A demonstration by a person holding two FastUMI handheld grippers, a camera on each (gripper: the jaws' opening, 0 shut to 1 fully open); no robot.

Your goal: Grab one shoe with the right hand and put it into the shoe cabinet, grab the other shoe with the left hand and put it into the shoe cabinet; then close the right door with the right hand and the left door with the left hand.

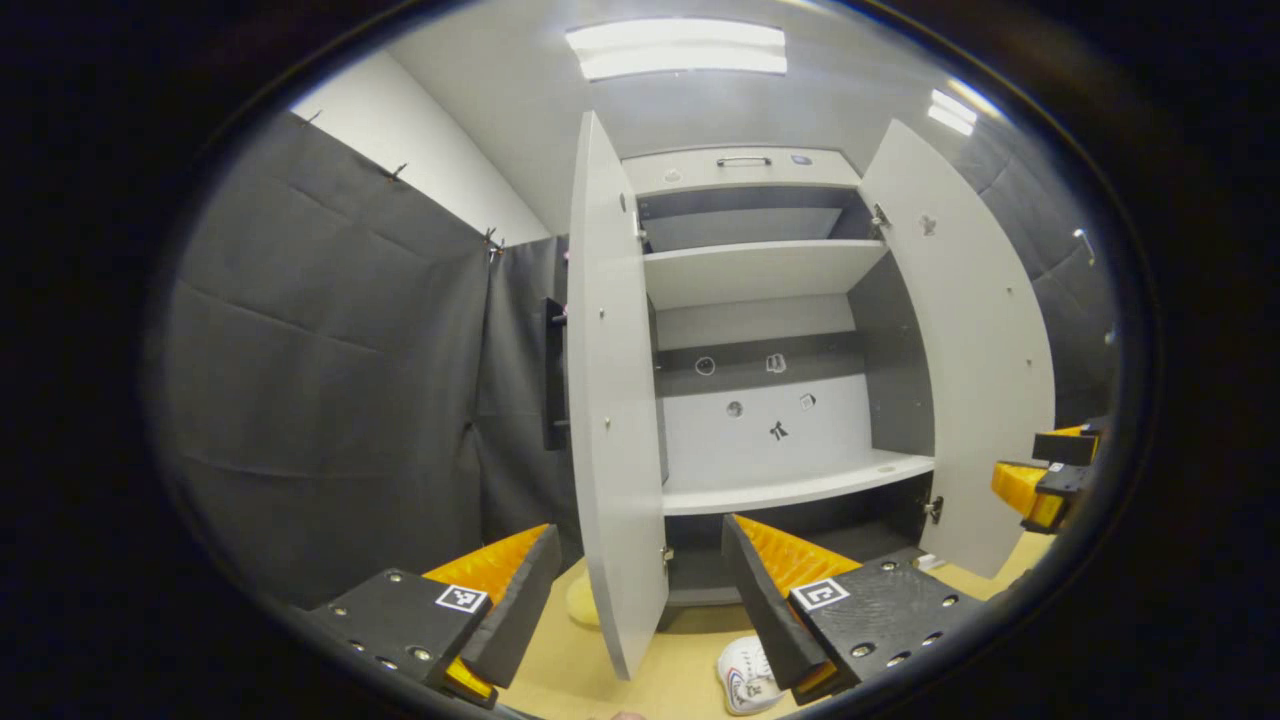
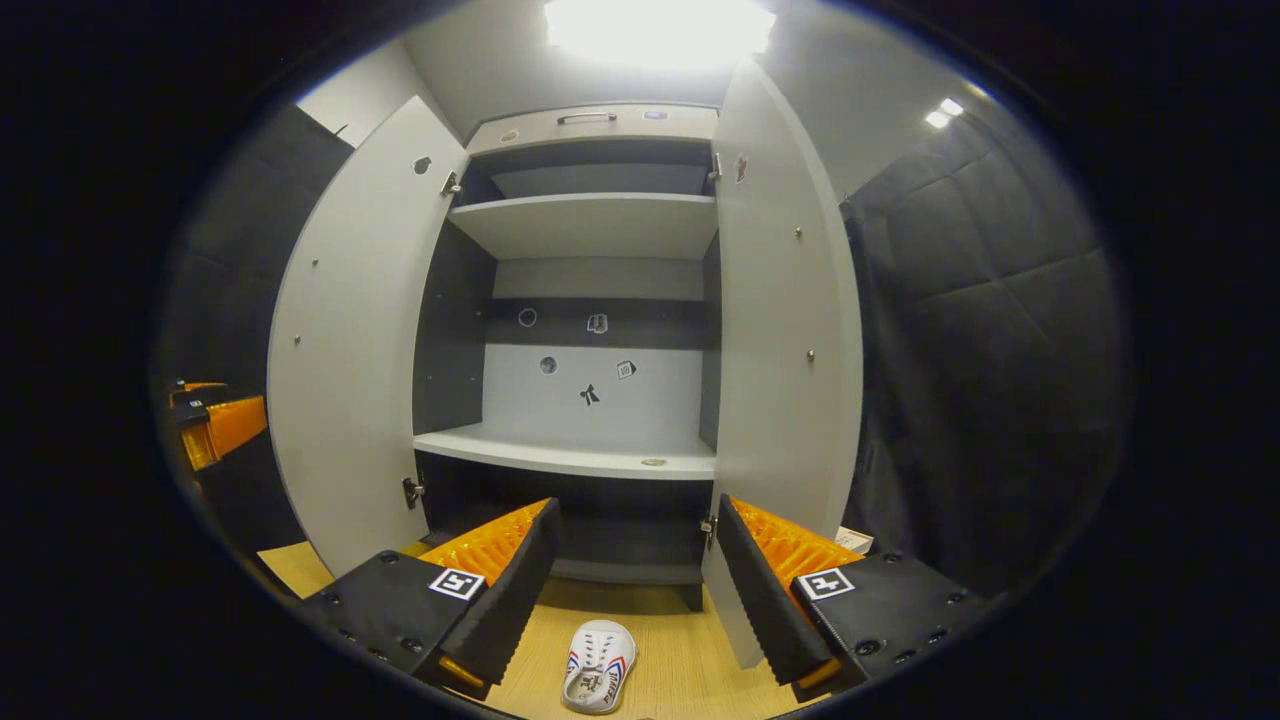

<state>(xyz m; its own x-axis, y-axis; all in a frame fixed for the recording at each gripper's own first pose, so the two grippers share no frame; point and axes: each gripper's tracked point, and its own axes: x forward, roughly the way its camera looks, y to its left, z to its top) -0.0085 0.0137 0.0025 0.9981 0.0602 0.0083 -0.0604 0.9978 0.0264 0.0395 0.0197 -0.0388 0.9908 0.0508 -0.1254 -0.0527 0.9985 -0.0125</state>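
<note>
The shoe cabinet (image 1: 790,490) stands ahead with both doors swung open and its shelves bare. In the left gripper view my left gripper (image 1: 640,530) is open and holds nothing. It faces the edge of the left door (image 1: 610,400). A white shoe (image 1: 748,675) lies on the floor below, partly behind one finger, and a pale rounded thing (image 1: 583,600) peeks out behind that door. My right gripper (image 2: 637,508) is open and holds nothing. It hangs above a white shoe (image 2: 598,665) lying toe-away before the cabinet (image 2: 570,455). The right door (image 2: 790,330) stands just right of it.
The wooden floor (image 2: 680,650) runs up to the cabinet base. Black padded walls (image 2: 990,330) close in on both sides. A small white object (image 2: 855,540) lies on the floor by the right door. The other gripper shows at the edge of each view: the right gripper (image 1: 1050,475) and the left gripper (image 2: 215,420).
</note>
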